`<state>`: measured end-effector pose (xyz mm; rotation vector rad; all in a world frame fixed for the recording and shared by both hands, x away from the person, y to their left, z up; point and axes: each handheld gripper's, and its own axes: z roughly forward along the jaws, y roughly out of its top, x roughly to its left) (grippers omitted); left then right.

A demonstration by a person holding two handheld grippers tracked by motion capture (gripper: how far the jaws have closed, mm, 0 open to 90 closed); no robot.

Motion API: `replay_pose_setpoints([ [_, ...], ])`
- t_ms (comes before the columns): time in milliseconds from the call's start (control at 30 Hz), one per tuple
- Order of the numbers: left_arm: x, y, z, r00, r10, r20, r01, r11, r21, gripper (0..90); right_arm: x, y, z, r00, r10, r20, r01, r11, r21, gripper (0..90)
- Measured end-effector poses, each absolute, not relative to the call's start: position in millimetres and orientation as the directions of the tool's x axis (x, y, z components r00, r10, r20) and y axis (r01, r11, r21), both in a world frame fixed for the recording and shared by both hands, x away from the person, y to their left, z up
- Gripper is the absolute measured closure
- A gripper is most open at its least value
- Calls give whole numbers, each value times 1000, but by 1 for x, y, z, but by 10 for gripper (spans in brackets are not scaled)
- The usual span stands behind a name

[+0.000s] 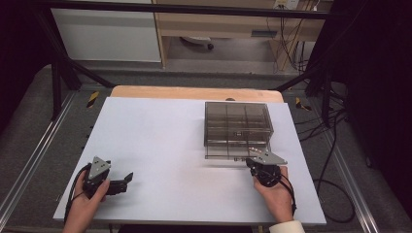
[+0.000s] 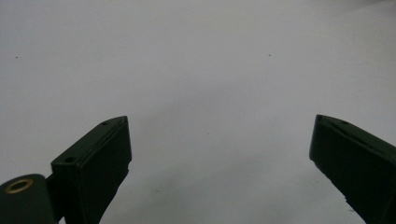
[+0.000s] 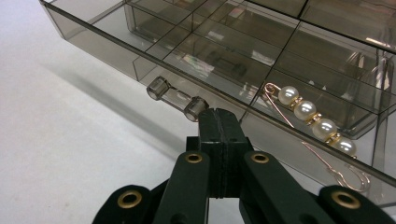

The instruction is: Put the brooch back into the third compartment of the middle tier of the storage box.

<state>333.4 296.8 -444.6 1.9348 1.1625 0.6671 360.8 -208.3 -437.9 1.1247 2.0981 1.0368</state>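
Both of my hands are coming in from the six o'clock edge of the white table [image 1: 160,141]. I am holding my left gripper [image 1: 127,178] low near seven o'clock, its jaws spread wide apart over bare tabletop. I am reaching my right gripper [image 3: 219,116] toward the smoky plastic organizer box [image 1: 237,127] at two o'clock, jaws pressed together against its front, just beside the clear handle [image 3: 177,99]. One pearl pin [image 3: 314,121] is lying in a front compartment.
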Motion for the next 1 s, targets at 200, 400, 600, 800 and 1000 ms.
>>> replay_pose_setpoints([
  [200,333,297,-445,448,893,46,492,-289,821,54,361,-208,-438,-506,856,-101,441,358,823,900],
  [400,334,296,-445,449,892,47,493,-292,820,54,361,-209,-437,-504,857,-104,435,356,827,900],
  [600,334,297,-445,449,892,48,493,-292,820,54,361,-209,-437,-500,860,-103,436,352,828,900],
  [800,334,296,-445,451,891,49,493,-295,819,54,361,-210,-437,-497,862,-103,434,350,830,900],
  [1000,334,296,-445,451,891,50,493,-295,818,54,362,-212,-436,-492,865,-103,434,346,832,900],
])
